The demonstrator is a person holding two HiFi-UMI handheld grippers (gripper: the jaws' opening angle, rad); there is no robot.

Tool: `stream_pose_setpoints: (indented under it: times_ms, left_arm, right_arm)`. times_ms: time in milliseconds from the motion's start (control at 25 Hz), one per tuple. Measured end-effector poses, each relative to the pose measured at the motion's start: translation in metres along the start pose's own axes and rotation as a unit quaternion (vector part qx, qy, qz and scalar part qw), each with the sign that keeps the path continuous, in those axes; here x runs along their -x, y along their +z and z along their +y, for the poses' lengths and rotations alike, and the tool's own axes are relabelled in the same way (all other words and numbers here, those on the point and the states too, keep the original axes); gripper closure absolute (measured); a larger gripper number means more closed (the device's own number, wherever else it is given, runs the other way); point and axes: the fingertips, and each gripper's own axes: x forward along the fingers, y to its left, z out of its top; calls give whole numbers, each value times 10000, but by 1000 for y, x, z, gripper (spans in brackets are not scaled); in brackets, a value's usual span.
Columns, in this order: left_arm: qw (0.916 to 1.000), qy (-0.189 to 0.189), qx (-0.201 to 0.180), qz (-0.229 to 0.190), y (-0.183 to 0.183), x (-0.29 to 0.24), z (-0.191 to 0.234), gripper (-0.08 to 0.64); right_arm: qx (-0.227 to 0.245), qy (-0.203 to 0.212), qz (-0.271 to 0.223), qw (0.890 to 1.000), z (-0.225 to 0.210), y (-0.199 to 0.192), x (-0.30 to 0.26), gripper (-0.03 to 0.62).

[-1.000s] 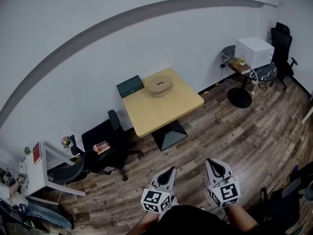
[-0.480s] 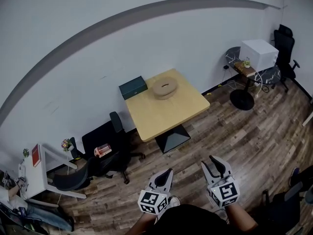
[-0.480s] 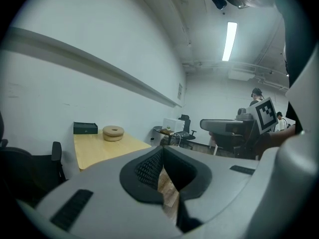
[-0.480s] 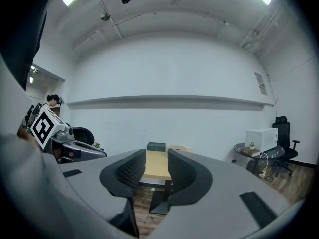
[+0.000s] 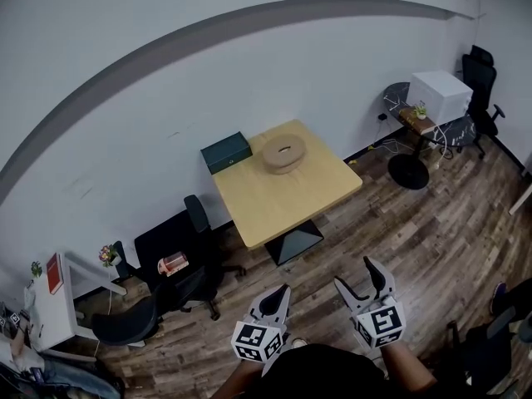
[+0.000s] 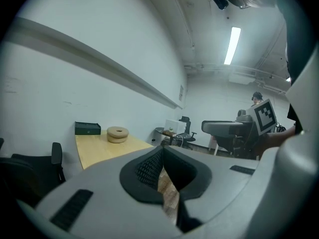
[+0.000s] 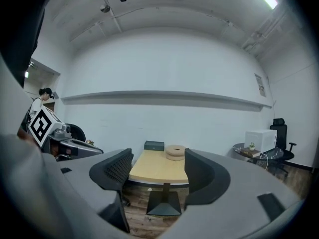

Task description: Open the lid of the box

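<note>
Holds left gripper (image 5: 278, 293) pressed together, empty; is opening right gripper (image 5: 357, 273), nothing between. Shows box (image 5: 226, 152) well apart, on table's (image 5: 291, 198) far edge by wall; too small to make out lid seam.

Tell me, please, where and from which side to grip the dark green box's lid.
Probably the lid's front edge, coming from the table's room side: the dark green box sits at the far corner by the wall, long face toward the room. No hinge can be made out.
</note>
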Motion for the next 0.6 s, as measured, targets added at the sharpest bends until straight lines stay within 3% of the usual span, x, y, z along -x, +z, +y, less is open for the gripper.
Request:
stream_pose_setpoints:
  times_ms: [280, 600]
  left_arm:
    - [9999, -127, -67, -61, 9, -5, 21, 538]
    - [9999, -137, -53, 63, 6, -32, 39, 538]
  right_arm:
    - [143, 172, 210, 9995, 12, -3, -27, 139]
    - [267, 274, 319, 9988, -8, -9, -62, 87]
